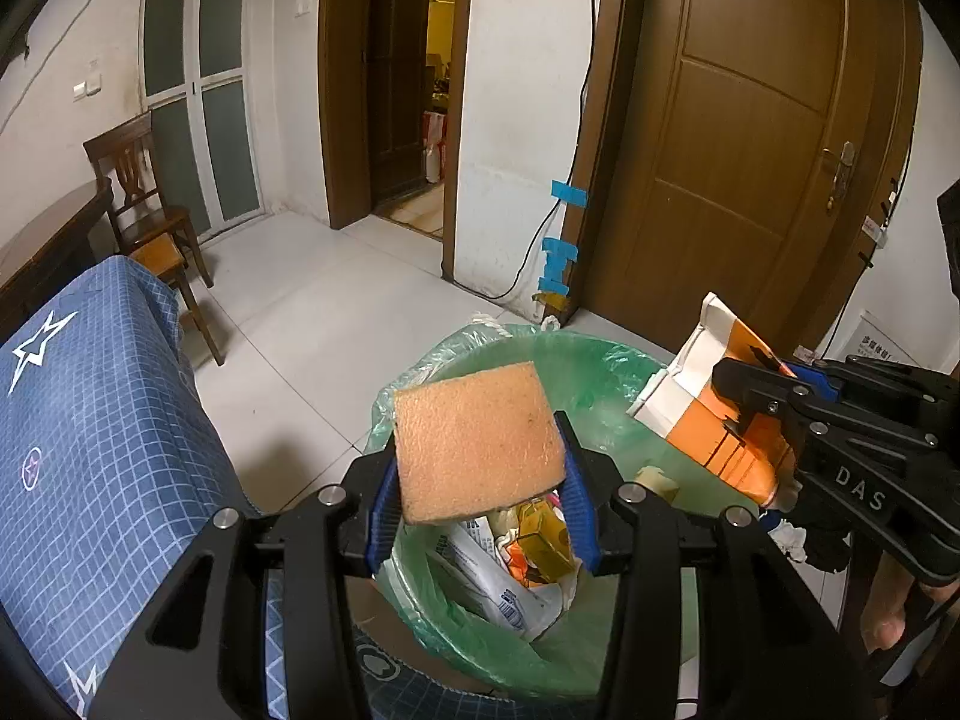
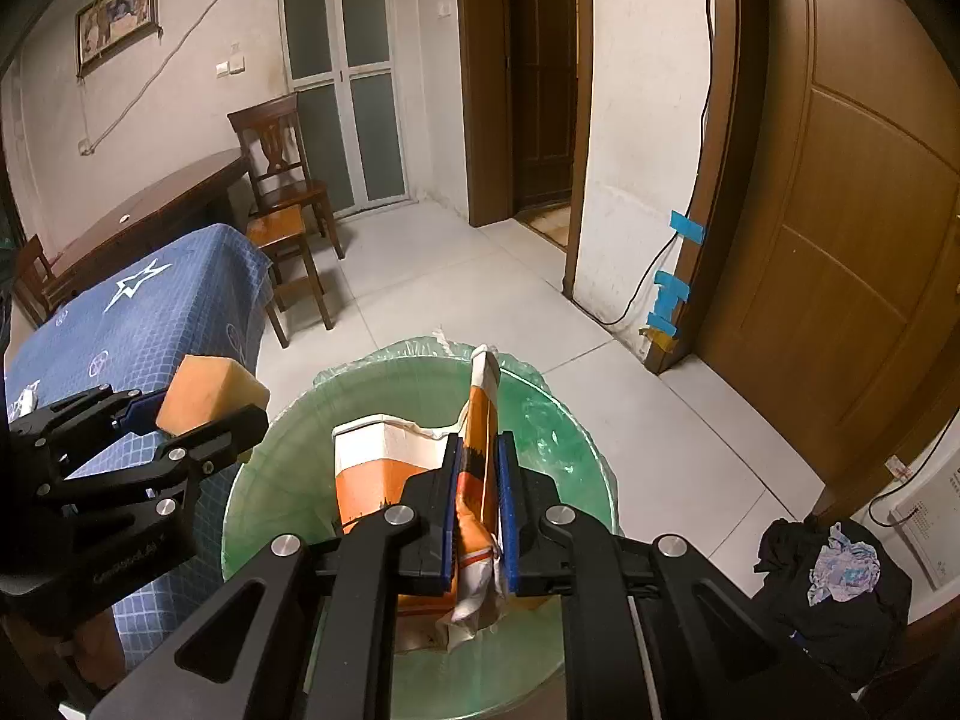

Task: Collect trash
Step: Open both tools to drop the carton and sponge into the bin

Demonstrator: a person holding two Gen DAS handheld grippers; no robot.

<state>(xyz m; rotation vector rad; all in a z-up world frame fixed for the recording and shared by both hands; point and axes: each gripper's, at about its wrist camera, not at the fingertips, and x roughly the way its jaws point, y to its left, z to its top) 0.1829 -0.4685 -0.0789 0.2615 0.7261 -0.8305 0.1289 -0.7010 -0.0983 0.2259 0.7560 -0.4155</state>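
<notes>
Trash here is two held pieces plus what already lies in the bin. One orange sponge (image 1: 477, 441) sits clamped between the blue pads of the left gripper (image 1: 480, 480), tilted downward over the near rim of the green-lined bin (image 1: 576, 360). One flattened orange-and-white carton (image 2: 474, 480) is pinched in the right gripper (image 2: 477, 504), whose jaws stand narrow and pressed tight on it; the carton hangs over the bin's mouth. In the left wrist view the right gripper (image 1: 762, 402) enters from three o'clock, angled down toward the bin. In the right wrist view the left gripper (image 2: 198, 420) comes in from nine o'clock with the sponge (image 2: 210, 393) above the bin's edge. Inside the bin lie several wrappers and packets (image 1: 516, 564), perhaps four or five, too jumbled to count. Two wooden chairs (image 2: 282, 180) stand at eleven o'clock beside one blue-covered table (image 2: 150, 312).
</notes>
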